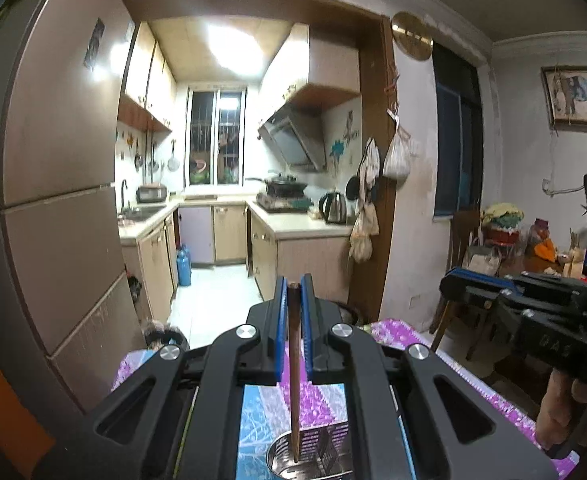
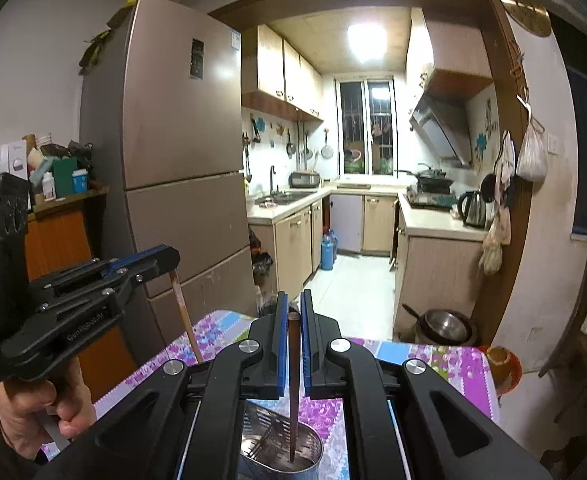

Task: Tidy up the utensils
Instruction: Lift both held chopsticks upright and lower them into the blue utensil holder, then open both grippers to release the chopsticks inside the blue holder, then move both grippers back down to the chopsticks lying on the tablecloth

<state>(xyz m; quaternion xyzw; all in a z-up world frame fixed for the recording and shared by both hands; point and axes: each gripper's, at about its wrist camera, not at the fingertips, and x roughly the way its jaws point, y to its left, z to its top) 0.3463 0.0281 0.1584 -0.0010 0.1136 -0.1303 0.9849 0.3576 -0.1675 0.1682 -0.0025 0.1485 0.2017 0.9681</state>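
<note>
chopstick L [image 1: 293, 364]: brown, near upright, top end pinched between the left gripper's [image 1: 293, 286] blue pads, tip hanging inside the holder's mouth
chopstick R [image 2: 293, 384]: darker brown, same pose, clamped by the right gripper [image 2: 293, 306], tip down in the holder
holder [image 2: 313, 446]: perforated steel utensil cup on the table, right below both grippers; slotted divider inside
left gripper: jaws closed on its chopstick
right gripper: jaws closed on its chopstick
hands: left hand [image 2: 41, 408] on its grip; right hand [image 1: 569, 404] on its grip
table [image 2: 449, 364]: purple and blue floral cloth
background: fridge [image 2: 173, 152] left, kitchen ahead through the doorway
</note>
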